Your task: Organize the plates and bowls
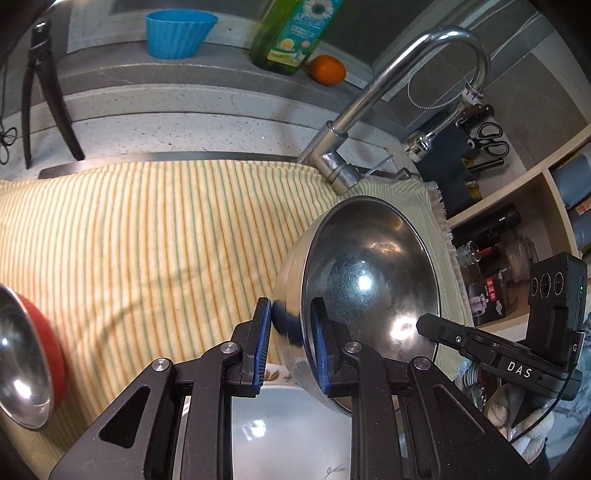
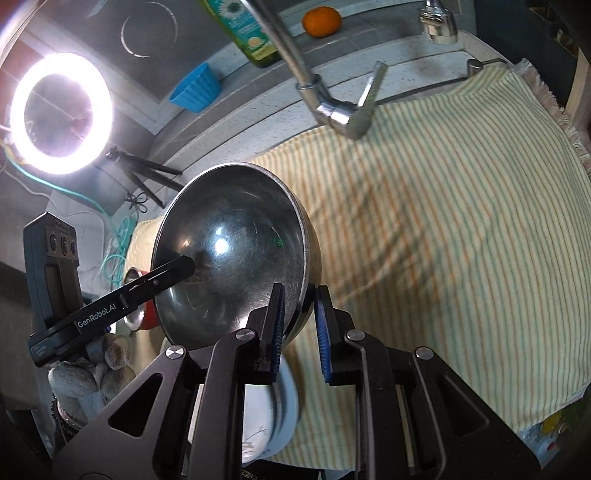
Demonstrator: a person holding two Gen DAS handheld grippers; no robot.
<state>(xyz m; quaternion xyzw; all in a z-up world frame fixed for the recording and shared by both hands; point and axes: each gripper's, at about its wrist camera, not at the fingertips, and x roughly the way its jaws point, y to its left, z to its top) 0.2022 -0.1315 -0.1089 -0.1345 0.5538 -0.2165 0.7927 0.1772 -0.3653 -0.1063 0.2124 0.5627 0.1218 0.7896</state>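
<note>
A steel bowl (image 1: 369, 280) is held tilted in the air above the striped cloth (image 1: 147, 236). My left gripper (image 1: 291, 325) is shut on its rim, one finger inside, one outside. My right gripper (image 2: 299, 325) grips the opposite rim of the same steel bowl (image 2: 229, 251) the same way. A white-blue plate (image 1: 288, 424) lies just below the bowl, near the front; it also shows in the right wrist view (image 2: 273, 410). A red bowl with a steel inside (image 1: 26, 362) rests on the cloth at the left, and shows in the right wrist view (image 2: 147, 314).
A chrome tap (image 1: 354, 122) rises behind the cloth. On the ledge stand a blue cup (image 1: 177, 33), a green bottle (image 1: 291, 33) and an orange (image 1: 327, 68). A ring light (image 2: 61, 114) on a tripod shines at the left. Shelves (image 1: 517, 236) with jars stand at the right.
</note>
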